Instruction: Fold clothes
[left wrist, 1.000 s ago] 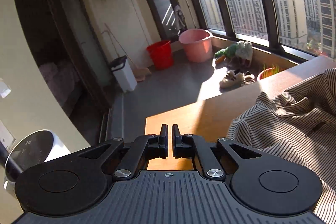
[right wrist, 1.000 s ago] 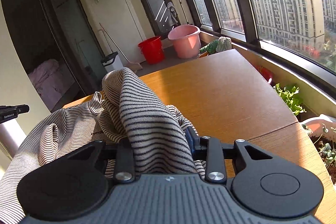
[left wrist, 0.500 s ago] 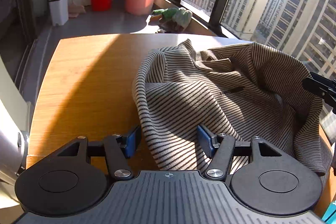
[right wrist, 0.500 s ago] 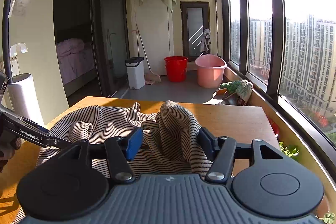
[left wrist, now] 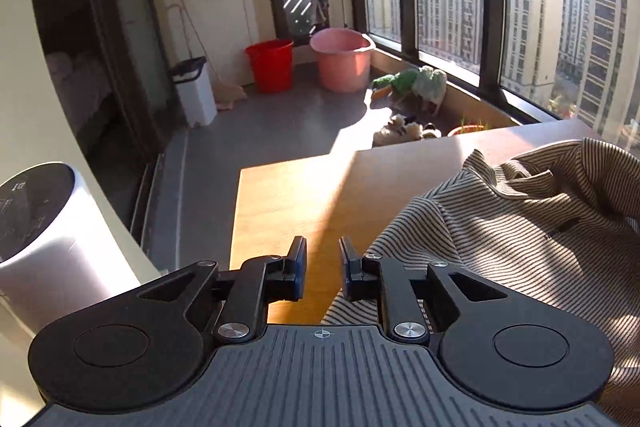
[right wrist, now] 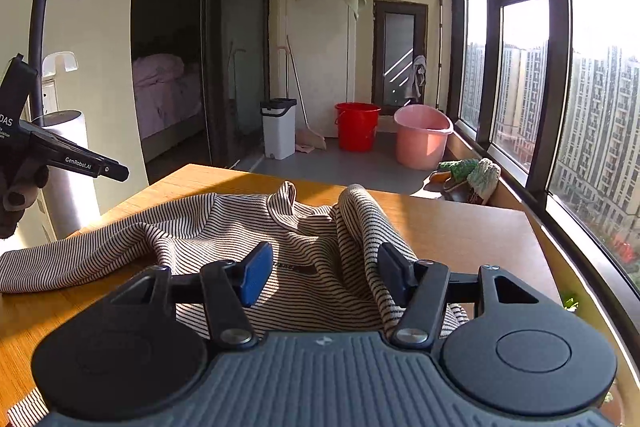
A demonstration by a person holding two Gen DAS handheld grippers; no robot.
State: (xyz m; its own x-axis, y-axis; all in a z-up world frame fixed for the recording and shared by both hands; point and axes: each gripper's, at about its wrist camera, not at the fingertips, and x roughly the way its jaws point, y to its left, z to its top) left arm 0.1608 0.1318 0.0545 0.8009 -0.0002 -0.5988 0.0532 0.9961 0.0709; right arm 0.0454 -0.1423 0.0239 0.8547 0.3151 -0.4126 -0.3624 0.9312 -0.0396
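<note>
A beige garment with thin dark stripes (right wrist: 224,227) lies crumpled on the wooden table (right wrist: 472,231). In the left wrist view the garment (left wrist: 500,227) lies to the right. My left gripper (left wrist: 323,263) is narrowly open and empty, over bare table (left wrist: 280,195) just left of the garment's edge. My right gripper (right wrist: 320,267) is wide open and empty, low over the near part of the garment, with a raised fold beside its right finger (right wrist: 394,269). The left gripper also shows at the left edge of the right wrist view (right wrist: 80,161).
A silver cylinder (left wrist: 44,239) stands left of the table. On the balcony floor beyond are a white bin (right wrist: 279,129), a red bucket (right wrist: 357,125) and a pink tub (right wrist: 422,137). Windows run along the right side.
The right gripper let go of the striped garment and opened wide. The left gripper opened over the garment, then swung left off it and narrowed.
</note>
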